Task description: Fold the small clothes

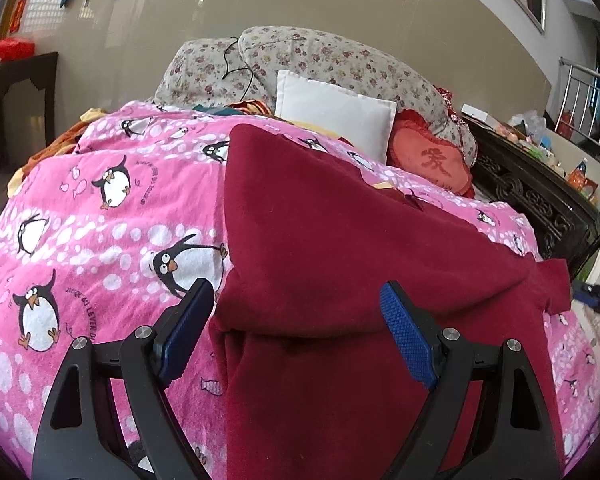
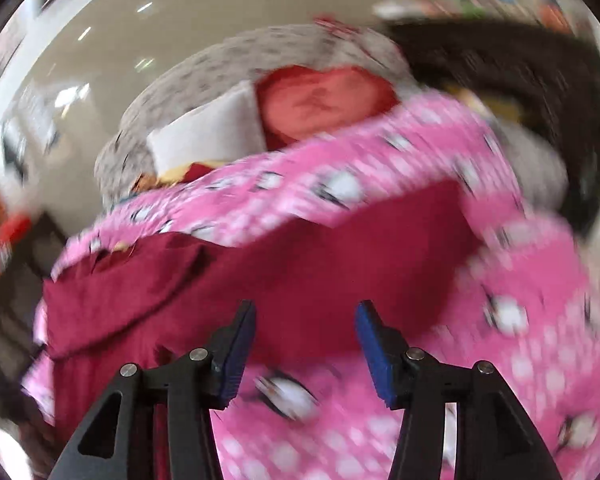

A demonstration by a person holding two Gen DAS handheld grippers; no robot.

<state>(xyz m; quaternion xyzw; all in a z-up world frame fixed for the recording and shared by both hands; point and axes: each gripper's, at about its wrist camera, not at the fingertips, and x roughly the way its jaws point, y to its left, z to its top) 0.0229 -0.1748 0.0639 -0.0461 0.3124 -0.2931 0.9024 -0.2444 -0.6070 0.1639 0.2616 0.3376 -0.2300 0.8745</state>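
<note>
Blue-padded, my left gripper (image 1: pixel 296 308) stands released above the dark red fleece garment (image 1: pixel 340 240), partly folded on the pink penguin blanket (image 1: pixel 80 220). From the blurred right view, my right gripper (image 2: pixel 305 332) is unclenched, holding nothing. Next I should grasp an edge for another fold.

- garment (image 1: pixel 340 248) lies on blanket (image 1: pixel 100 240), straight ahead of left gripper (image 1: pixel 296 340), running under it
- pillow (image 1: pixel 336 114) beyond garment, cushion (image 1: pixel 432 160) to its right
- bedding roll (image 1: pixel 300 56) behind both
- right gripper (image 2: pixel 305 350) over garment's (image 2: pixel 300 248) near edge, blanket (image 2: pixel 500 360) to its right
</note>
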